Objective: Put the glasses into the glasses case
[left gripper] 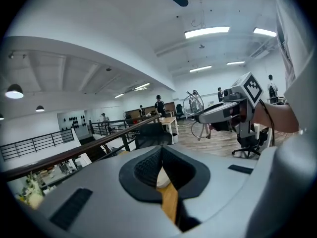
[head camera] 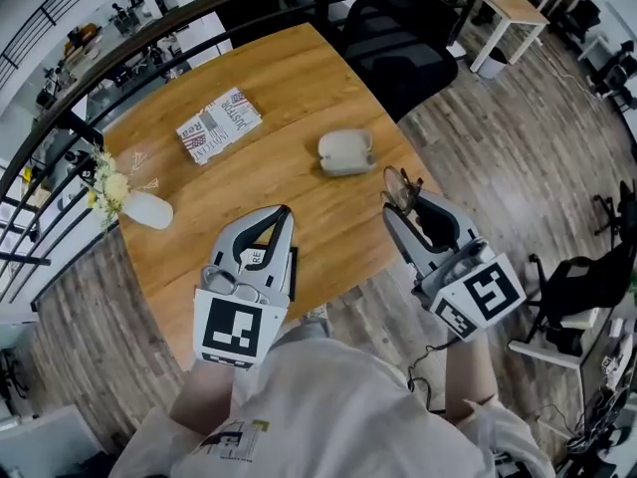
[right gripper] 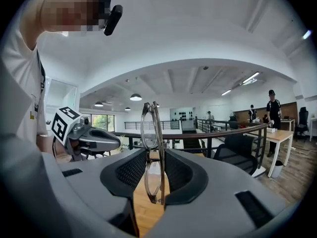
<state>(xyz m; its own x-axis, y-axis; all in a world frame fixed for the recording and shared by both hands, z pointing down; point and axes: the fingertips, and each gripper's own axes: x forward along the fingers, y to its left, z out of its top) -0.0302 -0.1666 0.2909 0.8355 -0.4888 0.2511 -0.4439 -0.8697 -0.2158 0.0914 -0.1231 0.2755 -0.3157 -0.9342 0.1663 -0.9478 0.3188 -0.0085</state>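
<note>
**A:** Left gripper [head camera: 283,215]?
**B:** Its fingers [left gripper: 146,167] are closed on nothing above the bench [head camera: 289,78]. The glasses case [head camera: 346,151] lies beyond.
**A:** And the glasses [head camera: 401,185]?
**B:** They are clamped near the bridge in the right gripper [head camera: 406,205], at the bench's right edge. They look light, thin and fragile, so grip the frame gently, never the lenses.

Left gripper [left gripper: 161,152] closed (empty); right gripper [left gripper: 198,118] holds glasses [left gripper: 193,105].

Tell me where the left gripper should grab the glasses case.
Probably across the short width of the glasses case, coming down from above: it lies flat on the table, a low rounded shell with both long sides free.
</note>
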